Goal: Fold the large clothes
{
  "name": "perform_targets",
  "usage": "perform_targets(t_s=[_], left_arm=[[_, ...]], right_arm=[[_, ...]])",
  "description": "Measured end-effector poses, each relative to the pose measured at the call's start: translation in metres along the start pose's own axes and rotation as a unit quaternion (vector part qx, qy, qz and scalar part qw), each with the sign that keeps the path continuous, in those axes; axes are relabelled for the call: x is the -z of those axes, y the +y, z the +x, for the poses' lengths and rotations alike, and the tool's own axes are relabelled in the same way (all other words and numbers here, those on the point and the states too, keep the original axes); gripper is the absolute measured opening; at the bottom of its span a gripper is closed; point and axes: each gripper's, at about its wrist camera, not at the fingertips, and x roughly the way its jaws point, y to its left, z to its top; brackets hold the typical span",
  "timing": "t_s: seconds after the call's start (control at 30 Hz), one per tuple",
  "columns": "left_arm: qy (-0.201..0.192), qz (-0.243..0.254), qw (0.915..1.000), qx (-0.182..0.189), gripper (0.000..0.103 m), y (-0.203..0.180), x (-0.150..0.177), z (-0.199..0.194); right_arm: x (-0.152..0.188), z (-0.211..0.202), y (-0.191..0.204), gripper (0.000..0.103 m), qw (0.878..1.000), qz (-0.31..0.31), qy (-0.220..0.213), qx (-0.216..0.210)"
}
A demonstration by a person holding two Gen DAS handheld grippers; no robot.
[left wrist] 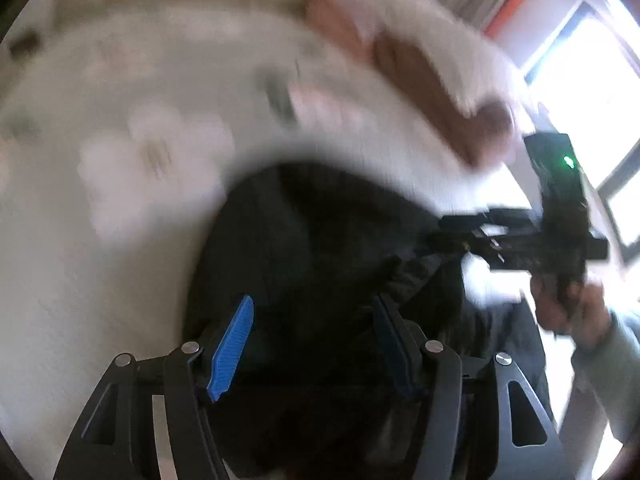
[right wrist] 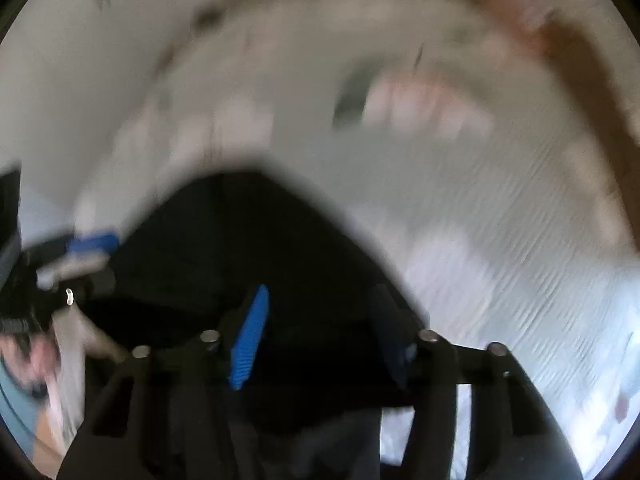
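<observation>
Two handheld grippers work over a black garment point(left wrist: 320, 240) spread on a white bedcover point(left wrist: 100, 260), both wrist views heavily smeared by motion blur. In the left wrist view, the left gripper point(left wrist: 316, 344) has its blue-padded fingers point(left wrist: 232, 348) spread wide, the dark cloth lying between and beneath them, with no pinch visible. To its right, the right gripper point(left wrist: 460, 236) reaches into the garment's edge, a green light glowing on its body; whether it is open or clamped cannot be told there. In the right wrist view, the right gripper's point(right wrist: 320, 336) fingers stand apart over the same black fabric point(right wrist: 240, 240), though blur leaves any hold on the cloth uncertain. The left gripper point(right wrist: 80, 256) shows at the frame's left edge.
</observation>
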Motion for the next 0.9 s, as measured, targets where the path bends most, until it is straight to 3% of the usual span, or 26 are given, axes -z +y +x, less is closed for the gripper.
perform_targets(t_s=[0.03, 0.07, 0.23, 0.33, 0.47, 0.53, 0.6, 0.63, 0.73, 0.9], left_arm=[[0.026, 0.001, 0.9996, 0.015, 0.064, 0.004, 0.012, 0.011], [0.037, 0.014, 0.9992, -0.003, 0.063, 0.007, 0.026, 0.023], [0.003, 0.017, 0.9994, -0.03, 0.064, 0.005, 0.035, 0.028], [-0.009, 0.042, 0.9978, -0.051, 0.064, -0.012, 0.039, 0.008], [-0.082, 0.042, 0.9952, -0.033, 0.064, -0.014, 0.033, -0.051], [-0.109, 0.016, 0.9937, -0.02, 0.065, -0.003, 0.025, -0.07], [-0.123, -0.012, 0.9922, -0.018, 0.07, 0.012, 0.013, -0.077], [-0.128, -0.03, 0.9911, -0.021, 0.072, 0.023, 0.008, -0.078], [-0.109, -0.073, 0.9913, -0.01, 0.072, 0.047, -0.004, -0.057], [-0.03, -0.127, 0.9898, 0.057, 0.072, 0.075, -0.011, 0.01]], right_arm=[[0.013, 0.014, 0.003, 0.047, 0.999, -0.023, 0.02, 0.011], [0.022, 0.024, 0.005, 0.047, 0.999, -0.033, 0.024, 0.014], [0.027, 0.031, 0.004, 0.047, 1.0, 0.0, -0.012, 0.021], [0.026, 0.016, 0.009, 0.047, 0.999, -0.025, -0.007, 0.02], [0.02, -0.019, -0.003, 0.049, 0.999, -0.023, -0.038, -0.015], [0.009, -0.033, -0.01, 0.055, 0.998, -0.026, -0.056, -0.014], [-0.004, -0.034, -0.019, 0.076, 0.998, -0.021, -0.051, -0.025], [-0.012, -0.028, -0.025, 0.077, 0.998, -0.01, -0.04, -0.042], [-0.028, -0.011, -0.033, 0.077, 0.999, 0.006, -0.038, -0.032], [-0.039, 0.028, -0.024, 0.077, 0.998, -0.001, -0.006, -0.067]])
